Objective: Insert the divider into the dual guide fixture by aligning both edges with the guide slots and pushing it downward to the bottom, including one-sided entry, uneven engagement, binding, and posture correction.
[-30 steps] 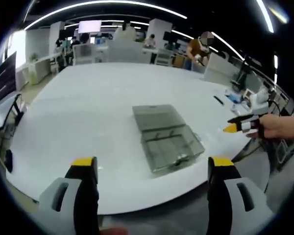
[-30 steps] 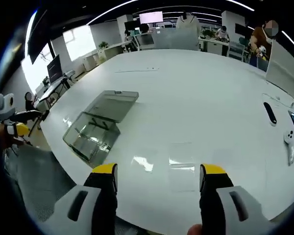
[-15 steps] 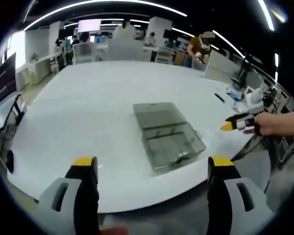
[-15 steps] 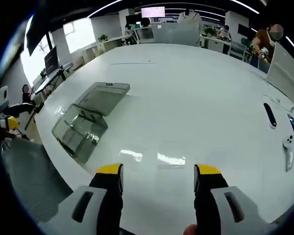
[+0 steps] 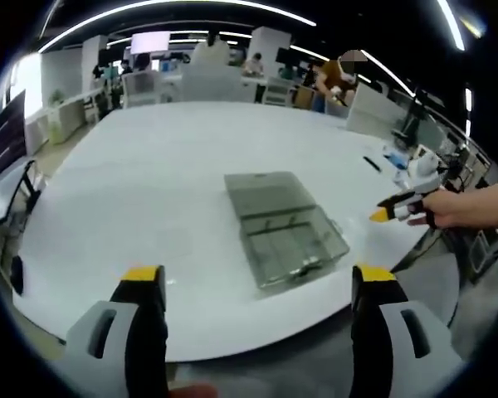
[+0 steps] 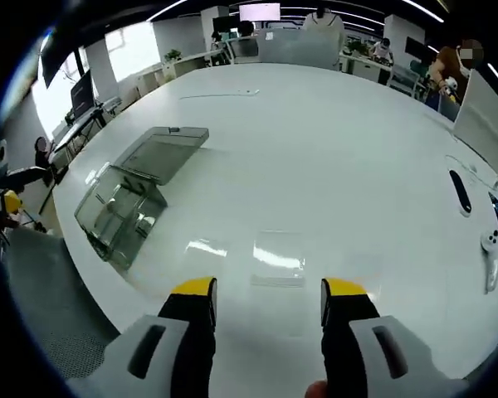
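Lying flat: clear glossy rectangular divider (image 6: pixel 277 259) (transparent plastic).

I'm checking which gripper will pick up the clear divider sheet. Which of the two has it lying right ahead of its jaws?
The right gripper: the clear divider lies flat on the white table just beyond its open jaws. The left gripper faces the open transparent box instead.

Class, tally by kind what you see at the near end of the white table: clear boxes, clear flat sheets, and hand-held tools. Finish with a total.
clear box, lid open: 1
clear flat sheet, lying on the table: 1
tools, left tool and right tool, both open: 2
Total: 4
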The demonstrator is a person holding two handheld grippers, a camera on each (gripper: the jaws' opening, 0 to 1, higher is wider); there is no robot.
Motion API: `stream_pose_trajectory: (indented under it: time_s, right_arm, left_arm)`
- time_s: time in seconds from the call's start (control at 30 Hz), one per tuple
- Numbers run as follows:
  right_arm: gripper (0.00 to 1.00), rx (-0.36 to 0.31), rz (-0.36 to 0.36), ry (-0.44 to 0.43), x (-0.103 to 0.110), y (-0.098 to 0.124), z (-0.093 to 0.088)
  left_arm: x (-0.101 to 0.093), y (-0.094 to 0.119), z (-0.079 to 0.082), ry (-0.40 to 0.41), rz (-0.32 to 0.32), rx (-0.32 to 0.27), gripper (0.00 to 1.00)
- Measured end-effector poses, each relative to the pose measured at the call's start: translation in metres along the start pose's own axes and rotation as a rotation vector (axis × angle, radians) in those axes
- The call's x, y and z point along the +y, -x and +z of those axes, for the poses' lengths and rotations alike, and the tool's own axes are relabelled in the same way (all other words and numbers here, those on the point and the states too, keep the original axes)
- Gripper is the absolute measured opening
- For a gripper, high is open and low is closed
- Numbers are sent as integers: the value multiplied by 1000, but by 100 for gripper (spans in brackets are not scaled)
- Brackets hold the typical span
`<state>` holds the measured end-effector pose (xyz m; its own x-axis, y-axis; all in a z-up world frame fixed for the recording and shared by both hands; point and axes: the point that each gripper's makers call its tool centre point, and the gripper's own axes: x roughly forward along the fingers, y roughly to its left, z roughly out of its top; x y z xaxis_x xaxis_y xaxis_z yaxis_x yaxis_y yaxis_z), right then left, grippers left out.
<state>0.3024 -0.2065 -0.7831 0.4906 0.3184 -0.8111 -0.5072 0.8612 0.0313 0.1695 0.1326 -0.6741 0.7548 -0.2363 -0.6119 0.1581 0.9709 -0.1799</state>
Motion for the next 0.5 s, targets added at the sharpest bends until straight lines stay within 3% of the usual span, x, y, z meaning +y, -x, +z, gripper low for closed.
stream_pose_trajectory:
  time_s: [0.5]
  right_arm:
    - [43, 25, 6, 50, 2, -11, 1]
  left_arm:
    - [-11, -5, 0, -34, -56, -4, 90]
